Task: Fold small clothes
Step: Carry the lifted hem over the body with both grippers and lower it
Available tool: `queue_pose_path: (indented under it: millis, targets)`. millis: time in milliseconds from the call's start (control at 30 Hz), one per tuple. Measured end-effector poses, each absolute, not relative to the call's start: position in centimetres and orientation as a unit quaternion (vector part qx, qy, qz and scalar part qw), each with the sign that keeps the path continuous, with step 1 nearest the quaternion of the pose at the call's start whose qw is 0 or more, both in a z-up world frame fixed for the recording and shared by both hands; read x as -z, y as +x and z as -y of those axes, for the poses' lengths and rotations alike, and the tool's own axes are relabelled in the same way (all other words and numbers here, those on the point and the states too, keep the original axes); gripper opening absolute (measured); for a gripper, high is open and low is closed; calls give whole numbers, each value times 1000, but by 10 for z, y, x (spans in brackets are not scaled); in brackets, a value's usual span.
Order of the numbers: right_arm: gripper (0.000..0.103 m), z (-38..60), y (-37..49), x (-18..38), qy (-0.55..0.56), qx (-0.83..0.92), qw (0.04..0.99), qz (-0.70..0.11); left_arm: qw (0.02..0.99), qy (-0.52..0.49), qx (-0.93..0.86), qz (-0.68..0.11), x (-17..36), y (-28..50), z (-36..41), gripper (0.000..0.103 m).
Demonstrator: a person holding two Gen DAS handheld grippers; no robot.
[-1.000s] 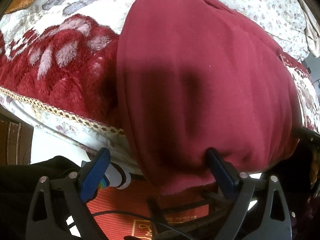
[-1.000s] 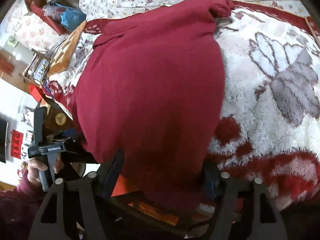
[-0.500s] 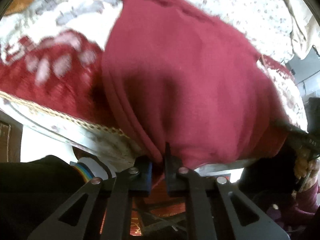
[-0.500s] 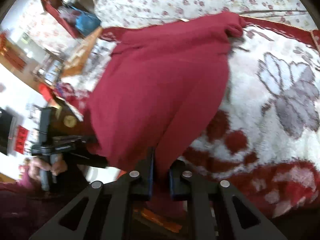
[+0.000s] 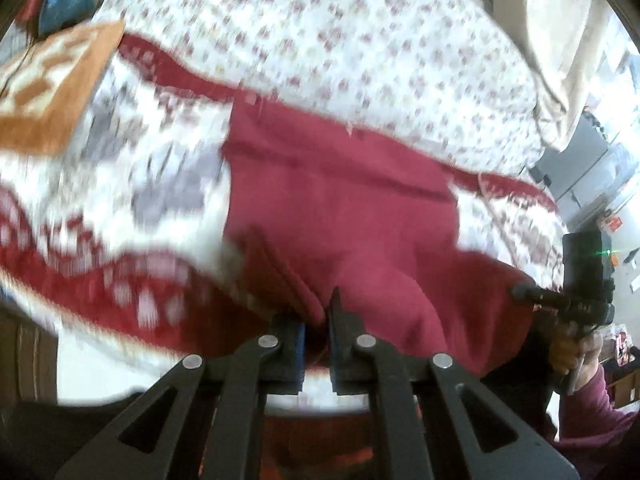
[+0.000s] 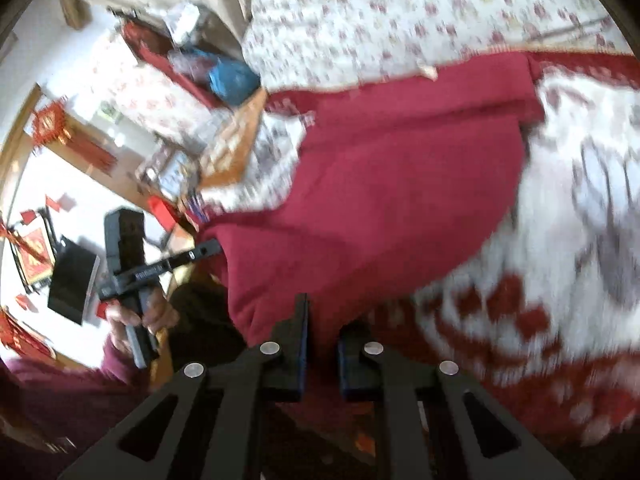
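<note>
Evidently we are early in the fold — our left gripper point(image 5: 317, 322) and right gripper point(image 6: 323, 330) are each clamped on the near hem of the red garment point(image 5: 340, 208), which lies spread on the flowered blanket point(image 5: 152, 184) of the bed. We judge that carrying the hem over — and every later fold — remains.

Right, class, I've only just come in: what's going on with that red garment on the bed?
A person holding a gripper in each hand is folding a dark red garment spread on a floral blanket. The left gripper and the right gripper are each shut on the garment's near edge, one towards each corner. That edge is raised off the blanket, while the far part lies flat near a flowered white quilt. The fold itself is not yet made.
</note>
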State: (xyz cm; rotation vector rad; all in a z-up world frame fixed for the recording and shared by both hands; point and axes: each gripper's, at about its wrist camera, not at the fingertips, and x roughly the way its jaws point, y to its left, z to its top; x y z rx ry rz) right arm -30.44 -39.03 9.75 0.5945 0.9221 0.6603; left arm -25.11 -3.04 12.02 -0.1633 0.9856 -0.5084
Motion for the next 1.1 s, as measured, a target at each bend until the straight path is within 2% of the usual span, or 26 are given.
queue_pose_path:
  millis: [200,400,467,500,533,567,633,700,833,900,1100]
  targets:
    - [12,430,-220,-114,331,-251,830,-373,864,-81,240,-436,-142,-159,54,8]
    - [15,465,-122,-65,370,-155,815,-418,860,-89,213,-455,-114,-59,89,8]
    - [38,473,-101,-45,388,-127,798,-444,852,-98,206,-471,-96,-36,95,11]
    - [63,479,-98,-41,397,-116,796,-441,854,-101,196,-472,-90,-28,96,16]
    - [69,487,-99,-44,402,-107,804,-425,856,-101,196,-467,-88,-24,96,34]
    - [71,494,-104,-51,402,-107,816,-401,859,-101,198,-462,-88,-22,95,60]
    - [71,501,-119,-67,389,-116,832,-377,872,-107,194,-437,-95,-23,88,74]
    - [71,493,-131,-77,360,-134,841,-381,875,-121,192,-427,-100,-23,79,75]
    - [57,444,-134,-78,261,-183,844,-431,874,-133,160,-440,-92,-19,69,75]
    - [54,420,-118,-67,209,-181,844,-459,868,-120,143,-460,-81,-15,71,75]
    - [54,424,-33,-37,157,-40,880,-446,863,-59,86,-493,-51,-6,79,75]
